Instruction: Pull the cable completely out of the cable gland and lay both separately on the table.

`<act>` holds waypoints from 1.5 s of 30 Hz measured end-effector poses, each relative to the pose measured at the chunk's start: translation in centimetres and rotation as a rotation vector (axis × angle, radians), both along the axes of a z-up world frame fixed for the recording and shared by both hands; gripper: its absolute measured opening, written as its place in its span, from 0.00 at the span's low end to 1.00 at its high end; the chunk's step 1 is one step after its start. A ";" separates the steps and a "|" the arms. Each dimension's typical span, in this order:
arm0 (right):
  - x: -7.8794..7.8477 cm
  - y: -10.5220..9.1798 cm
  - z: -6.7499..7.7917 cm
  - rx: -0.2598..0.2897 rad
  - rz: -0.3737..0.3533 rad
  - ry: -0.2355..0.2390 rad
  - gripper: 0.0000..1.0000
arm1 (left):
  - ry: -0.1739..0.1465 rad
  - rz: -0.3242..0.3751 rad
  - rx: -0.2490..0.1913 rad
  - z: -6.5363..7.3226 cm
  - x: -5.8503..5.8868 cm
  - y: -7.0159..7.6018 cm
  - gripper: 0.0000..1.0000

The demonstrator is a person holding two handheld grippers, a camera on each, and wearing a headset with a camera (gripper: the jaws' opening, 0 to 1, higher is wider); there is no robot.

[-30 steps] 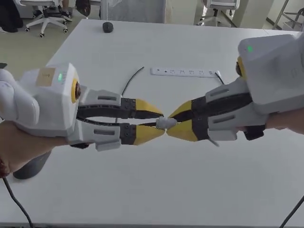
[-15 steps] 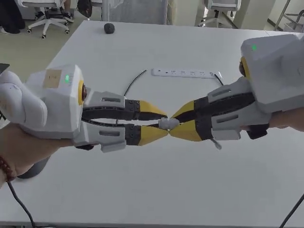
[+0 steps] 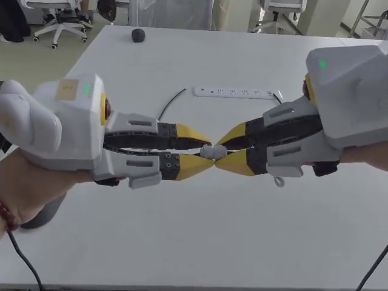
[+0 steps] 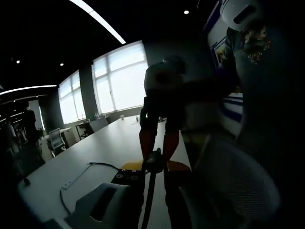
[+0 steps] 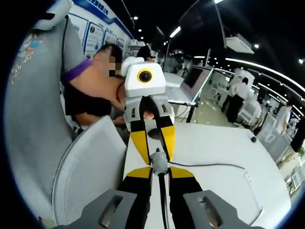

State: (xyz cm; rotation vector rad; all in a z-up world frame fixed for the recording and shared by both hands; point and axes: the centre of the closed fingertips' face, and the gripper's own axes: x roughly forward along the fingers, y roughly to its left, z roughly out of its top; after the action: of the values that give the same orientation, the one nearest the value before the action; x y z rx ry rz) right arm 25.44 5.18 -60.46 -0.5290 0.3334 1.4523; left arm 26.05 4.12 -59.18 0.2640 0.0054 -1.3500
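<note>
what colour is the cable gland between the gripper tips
Light grey; the cable gland shows best in the right gripper view.

We see a white power strip [image 3: 236,93] on the table [image 3: 200,236]. A dark round object [image 3: 138,35] lies farther back.

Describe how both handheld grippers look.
The left gripper and right gripper match: blocky white housings with a green light, black-and-grey tongs ending in pointed yellow tips. A black lead hangs below the left one, beside a dark beaded bracelet.
</note>
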 end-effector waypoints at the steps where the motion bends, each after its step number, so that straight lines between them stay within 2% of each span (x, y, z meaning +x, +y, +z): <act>1: 0.2 0.0 0.2 0.003 0.010 -0.017 0.09 | -0.012 -0.001 0.009 0.0 0.0 0.0 0.15; 2: 0.1 0.0 0.4 0.017 0.012 -0.008 0.09 | -0.031 -0.002 0.028 -0.1 0.1 0.1 0.15; 4: 0.1 0.4 1.3 0.079 -0.004 0.047 0.13 | -0.039 -0.017 0.056 -0.7 -0.1 0.2 0.15; 5: 0.3 0.3 1.3 0.080 -0.012 0.064 0.16 | -0.045 -0.026 0.054 -0.7 -0.3 0.1 0.15; 7: 0.2 0.1 0.9 0.059 0.003 0.068 0.13 | -0.043 -0.032 0.051 -0.7 -0.5 0.0 0.15; 8: 0.1 0.1 0.7 0.061 0.005 0.088 0.13 | -0.049 -0.029 0.049 -0.7 -0.5 0.0 0.15; 9: -0.6 0.1 0.5 0.069 0.005 0.165 0.14 | -0.051 -0.023 0.045 -0.6 -0.4 0.1 0.15; 12: -0.3 -0.1 0.6 0.123 -0.011 0.214 0.09 | -0.062 -0.028 0.033 -0.4 -0.6 0.3 0.15; 13: -0.1 -0.2 0.6 0.135 -0.030 0.255 0.09 | -0.064 -0.028 0.036 -0.4 -0.6 0.2 0.15; 14: 0.0 -0.2 0.7 0.152 -0.033 0.272 0.09 | -0.071 -0.030 0.041 -0.4 -0.6 0.2 0.15; 15: -0.3 -0.1 0.8 0.171 -0.018 0.305 0.08 | -0.075 -0.032 0.038 -0.3 -0.7 0.3 0.15; 16: 0.0 -0.2 0.9 0.193 -0.041 0.347 0.09 | -0.077 -0.032 0.036 -0.3 -0.7 0.3 0.15; 17: 0.5 -0.2 1.0 0.216 -0.062 0.351 0.12 | -0.078 -0.034 0.035 -0.2 -0.8 0.3 0.15; 18: 0.3 -0.3 1.0 0.233 -0.059 0.412 0.13 | -0.096 -0.044 0.030 0.0 -1.0 0.3 0.15; 19: 0.2 -0.3 1.1 0.248 -0.057 0.443 0.13 | -0.093 -0.041 0.030 0.0 -1.0 0.3 0.15; 20: 0.1 -0.2 1.5 0.284 -0.045 0.454 0.12 | -0.100 -0.047 0.029 0.1 -1.2 0.2 0.15; 22: -0.3 -0.2 1.5 0.299 -0.040 0.531 0.10 | -0.110 -0.056 0.026 0.2 -1.5 0.1 0.15; 23: 0.0 -0.1 1.8 0.338 -0.047 0.537 0.09 | -0.113 -0.060 0.026 0.2 -1.5 0.0 0.15; 24: -0.3 -0.2 1.7 0.333 -0.048 0.586 0.09 | -0.130 -0.064 0.028 0.3 -1.7 0.0 0.15; 27: -0.5 -0.5 1.7 0.370 -0.043 0.647 0.10 | -0.135 -0.059 0.022 0.6 -1.7 0.0 0.15; 28: -0.3 -0.6 1.7 0.386 -0.053 0.649 0.10 | -0.138 -0.058 0.022 0.6 -1.7 0.0 0.15; 32: -0.9 -0.5 0.9 0.356 -0.051 0.675 0.12 | -0.140 -0.061 0.022 0.6 -1.8 0.1 0.15; 34: -0.8 -0.4 1.0 0.362 -0.053 0.673 0.11 | -0.140 -0.064 0.023 0.5 -2.0 0.1 0.15; 35: -0.9 -0.4 0.9 0.360 -0.053 0.686 0.11 | -0.147 -0.064 0.028 0.4 -1.9 0.1 0.15; 37: -1.0 -0.3 0.9 0.356 -0.050 0.677 0.10 | -0.146 -0.061 0.026 0.4 -1.8 0.1 0.15; 39: -1.2 -0.1 0.8 0.353 -0.043 0.700 0.10 | -0.163 -0.069 0.028 0.5 -1.8 0.0 0.15; 42: -1.3 -0.1 0.6 0.346 -0.034 0.725 0.09 | -0.168 -0.075 0.035 0.3 -1.8 -0.2 0.15; 45: -1.3 -0.2 0.6 0.337 -0.030 0.706 0.08 | -0.170 -0.074 0.035 0.3 -1.6 -0.2 0.15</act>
State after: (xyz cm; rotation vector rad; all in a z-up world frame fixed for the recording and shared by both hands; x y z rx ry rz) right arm 24.16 4.98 -59.85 0.2789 0.6292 1.5914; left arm 24.43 3.92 -58.90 0.4116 -0.1241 -1.3985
